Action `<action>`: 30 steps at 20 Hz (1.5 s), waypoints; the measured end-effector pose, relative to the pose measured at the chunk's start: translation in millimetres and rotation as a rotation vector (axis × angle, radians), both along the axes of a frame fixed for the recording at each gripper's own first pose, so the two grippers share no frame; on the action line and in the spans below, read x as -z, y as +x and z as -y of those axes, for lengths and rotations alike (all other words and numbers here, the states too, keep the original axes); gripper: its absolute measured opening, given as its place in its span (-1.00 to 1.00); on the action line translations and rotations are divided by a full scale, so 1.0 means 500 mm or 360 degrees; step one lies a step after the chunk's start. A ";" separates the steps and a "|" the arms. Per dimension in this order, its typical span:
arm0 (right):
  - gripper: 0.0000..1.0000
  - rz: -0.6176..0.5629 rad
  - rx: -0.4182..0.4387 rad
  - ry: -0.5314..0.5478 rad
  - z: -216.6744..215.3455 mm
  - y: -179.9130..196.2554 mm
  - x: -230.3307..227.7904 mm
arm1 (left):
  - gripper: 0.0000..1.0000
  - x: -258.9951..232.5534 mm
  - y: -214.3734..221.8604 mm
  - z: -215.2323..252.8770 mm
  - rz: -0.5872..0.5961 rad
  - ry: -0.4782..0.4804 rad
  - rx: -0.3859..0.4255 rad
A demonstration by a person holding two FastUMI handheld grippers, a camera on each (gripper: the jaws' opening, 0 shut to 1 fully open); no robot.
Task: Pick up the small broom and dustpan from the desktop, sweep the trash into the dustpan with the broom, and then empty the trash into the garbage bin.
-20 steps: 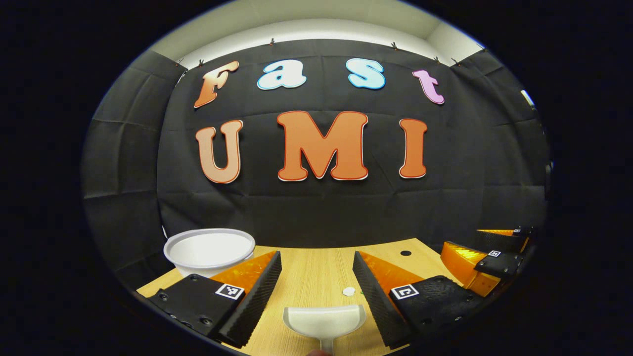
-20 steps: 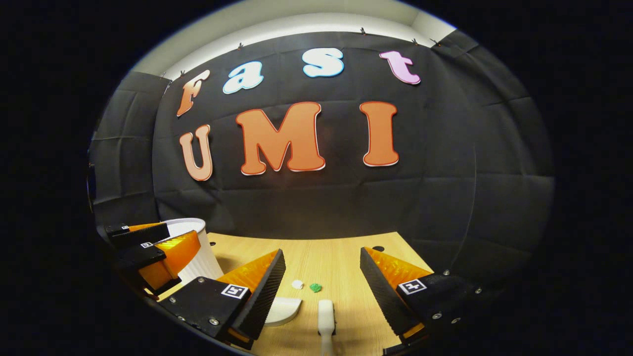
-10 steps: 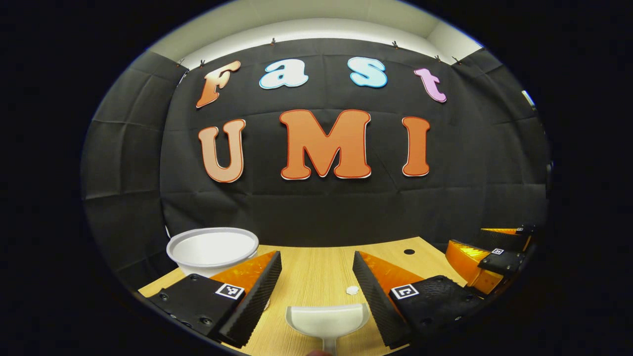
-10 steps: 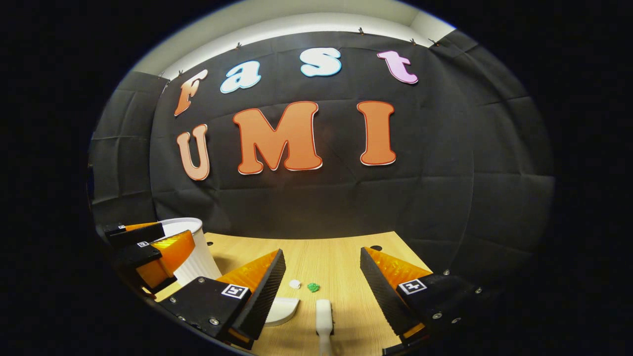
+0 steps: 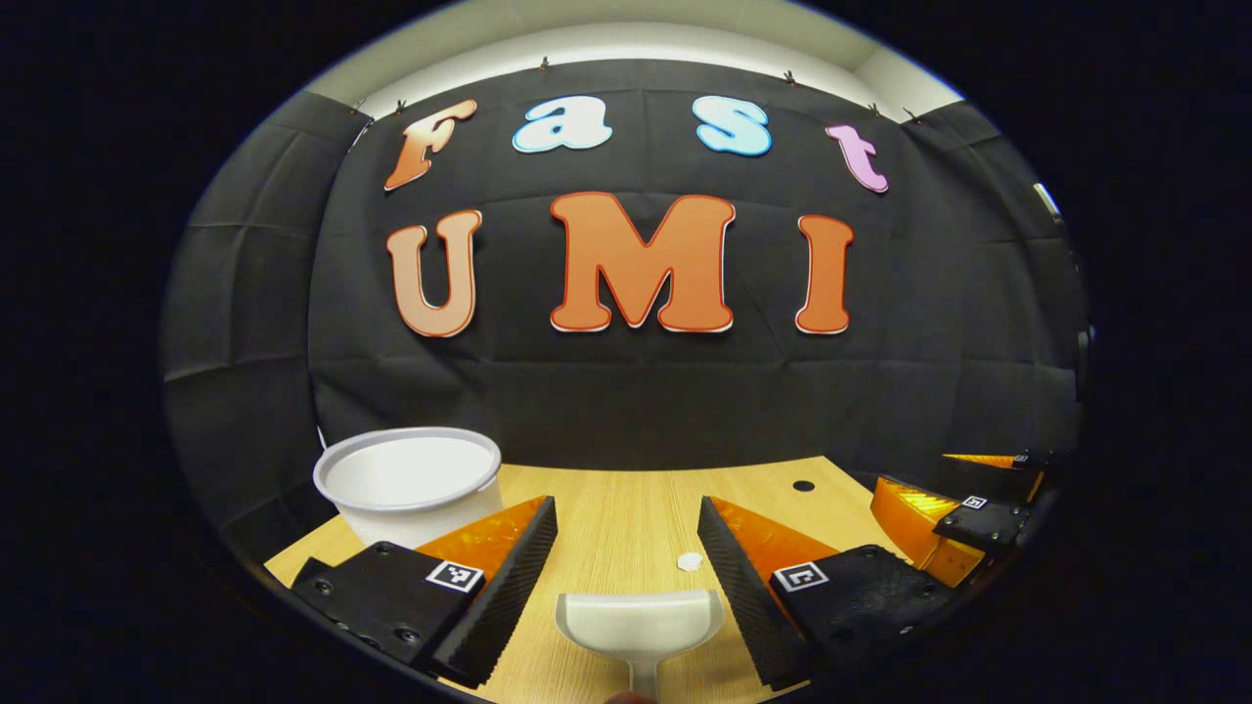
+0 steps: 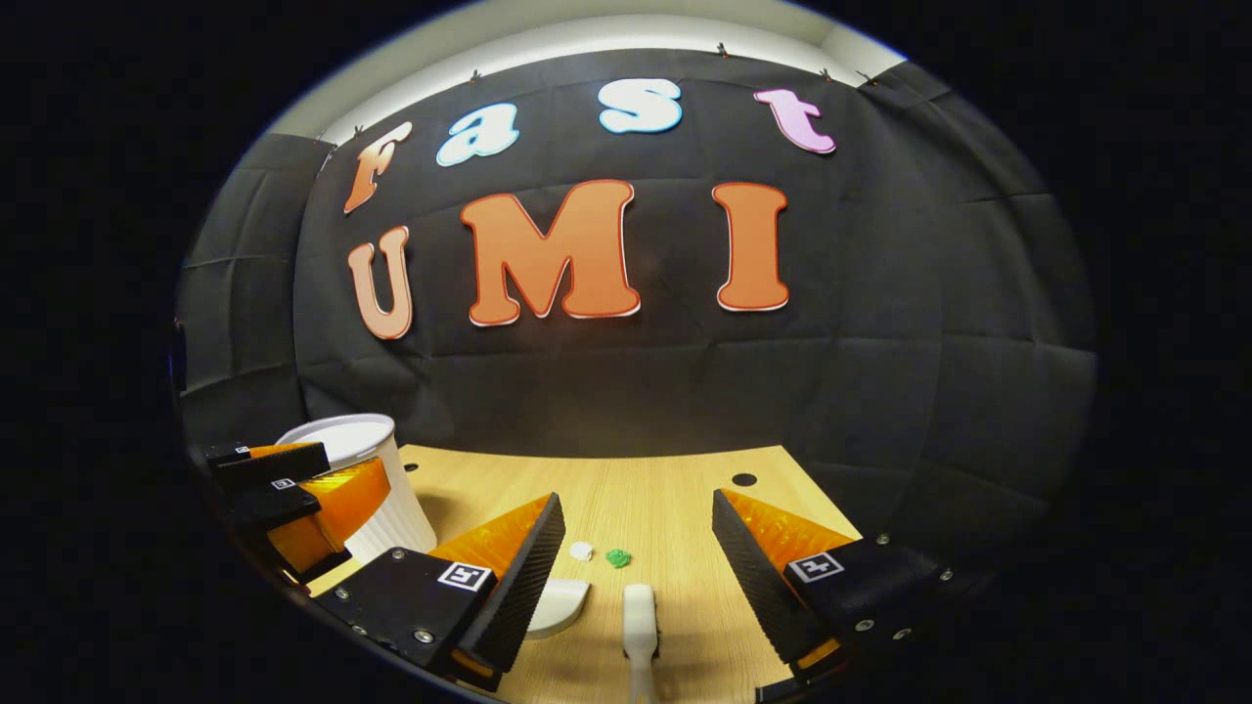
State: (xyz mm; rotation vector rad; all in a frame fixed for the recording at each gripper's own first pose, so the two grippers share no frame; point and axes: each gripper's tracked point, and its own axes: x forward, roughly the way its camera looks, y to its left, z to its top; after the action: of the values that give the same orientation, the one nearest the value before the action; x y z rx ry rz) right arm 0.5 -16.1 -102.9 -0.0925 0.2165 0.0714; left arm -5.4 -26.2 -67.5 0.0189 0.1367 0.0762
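Two grippers hang over the wooden desk [image 5: 626,508], each with its fingers spread wide and touching nothing. Between the left gripper [image 5: 626,548]'s fingers, toward the near edge, lies the white dustpan [image 5: 639,622], a white scrap [image 5: 690,561] just beyond it and the white bin [image 5: 409,482] near the far left corner. Between the right gripper [image 6: 638,543]'s fingers lies the white broom [image 6: 640,618], with the white scrap and a green scrap [image 6: 617,557] just beyond.
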 end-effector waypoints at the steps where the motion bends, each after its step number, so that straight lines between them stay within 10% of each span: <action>1: 0.88 -0.0094 -0.0031 0.0004 -0.006 0.001 0.031 | 0.84 0.017 0.004 -0.001 -0.0040 -0.0018 0.0001; 9: 0.90 -0.0712 -0.0015 -0.0057 0.012 -0.024 0.246 | 0.84 0.158 0.022 0.001 -0.0415 -0.0141 0.0031; 21: 0.91 -0.1377 0.0070 -0.0173 0.055 -0.098 0.476 | 0.94 0.473 -0.056 0.016 -0.1505 -0.0388 0.0027; 30: 0.92 -0.1642 0.0172 -0.0198 0.070 -0.074 0.544 | 0.94 0.498 -0.075 0.023 -0.1745 -0.0359 0.0071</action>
State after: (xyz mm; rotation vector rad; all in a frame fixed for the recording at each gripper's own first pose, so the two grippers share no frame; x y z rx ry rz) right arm -36.4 -51.1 -375.0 -0.1626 1.2562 -0.0086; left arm -43.1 -37.8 -316.3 -0.1652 1.2393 -0.0024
